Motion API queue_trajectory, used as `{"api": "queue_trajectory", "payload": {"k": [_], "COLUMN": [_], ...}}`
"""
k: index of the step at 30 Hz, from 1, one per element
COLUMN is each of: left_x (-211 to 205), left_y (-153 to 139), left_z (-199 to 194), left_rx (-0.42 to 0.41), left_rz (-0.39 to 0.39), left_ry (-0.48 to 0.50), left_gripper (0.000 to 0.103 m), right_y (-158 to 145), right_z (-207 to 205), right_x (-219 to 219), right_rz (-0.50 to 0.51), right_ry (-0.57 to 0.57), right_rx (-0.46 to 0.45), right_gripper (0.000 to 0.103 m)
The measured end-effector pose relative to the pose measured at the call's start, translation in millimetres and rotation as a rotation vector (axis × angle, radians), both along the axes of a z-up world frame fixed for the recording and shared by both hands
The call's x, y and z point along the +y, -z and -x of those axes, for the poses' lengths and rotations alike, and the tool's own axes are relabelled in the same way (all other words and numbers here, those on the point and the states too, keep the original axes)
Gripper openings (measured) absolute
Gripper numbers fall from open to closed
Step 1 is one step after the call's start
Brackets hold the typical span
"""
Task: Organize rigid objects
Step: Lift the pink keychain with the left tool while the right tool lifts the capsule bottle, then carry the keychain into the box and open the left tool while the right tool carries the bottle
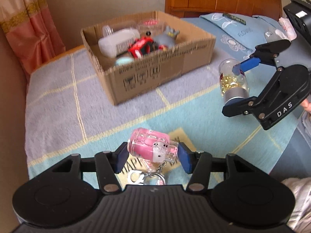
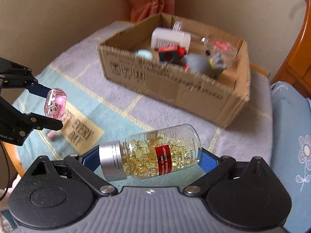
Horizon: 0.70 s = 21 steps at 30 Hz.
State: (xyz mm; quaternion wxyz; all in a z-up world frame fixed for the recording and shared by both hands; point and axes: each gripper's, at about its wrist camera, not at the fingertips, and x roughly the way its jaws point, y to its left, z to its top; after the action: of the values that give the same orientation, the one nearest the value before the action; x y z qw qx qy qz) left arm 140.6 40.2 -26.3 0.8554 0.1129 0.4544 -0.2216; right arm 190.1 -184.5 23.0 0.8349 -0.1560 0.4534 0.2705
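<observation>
The left gripper (image 1: pixel 153 156) is closed on a pink mug charm (image 1: pixel 153 147), held tilted above the blanket (image 1: pixel 58 104), its keychain (image 1: pixel 144 176) dangling below. The right gripper (image 2: pixel 149 155) clamps a capsule bottle (image 2: pixel 149 151) lying sideways, silver cap to the left, also off the blanket. Beyond both sits a cardboard box (image 1: pixel 155 73) holding a red toy (image 1: pixel 141 46), a white bottle (image 1: pixel 116 42) and a grey figure (image 1: pixel 165 37).

- Your pink mug-shaped keychain charm (image 1: pixel 153 147) hangs tilted, held clear above the blanket.
- Your silver-capped capsule bottle (image 2: pixel 149 153) lies sideways, also held aloft.
</observation>
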Motion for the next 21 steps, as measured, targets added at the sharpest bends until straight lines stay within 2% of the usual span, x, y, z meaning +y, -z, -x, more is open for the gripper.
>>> {"api": "queue_trajectory", "payload": {"k": [7,14,17,21], "left_x": [-10.2,-24.9,-31.5,-37.3], "left_y": [-43.7,-81.6,-90.9,-88.1], "left_z": [-26.4,-66.2,-85.0,-108.2], "left_rx": [-0.077,-0.153,-0.174,-0.179], "left_rz": [0.015,0.030,0.034,0.025], "left_ry": [0.009,0.015,0.011,-0.002], "left_gripper": [0.053,0.051,0.051,0.052], "right_y": [-42.6,-70.3,-77.3,-83.1], "right_z": [-16.1,-42.0,-53.3,-65.9], "right_x": [-8.9,-15.6,-18.4,-17.2], "right_rz": [-0.031,-0.047,-0.066,-0.075], "right_ry": [0.008,0.038,0.053,0.068], "right_rx": [-0.078,-0.126,-0.136,-0.147], "right_gripper": [0.102,0.102,0.102,0.102]}}
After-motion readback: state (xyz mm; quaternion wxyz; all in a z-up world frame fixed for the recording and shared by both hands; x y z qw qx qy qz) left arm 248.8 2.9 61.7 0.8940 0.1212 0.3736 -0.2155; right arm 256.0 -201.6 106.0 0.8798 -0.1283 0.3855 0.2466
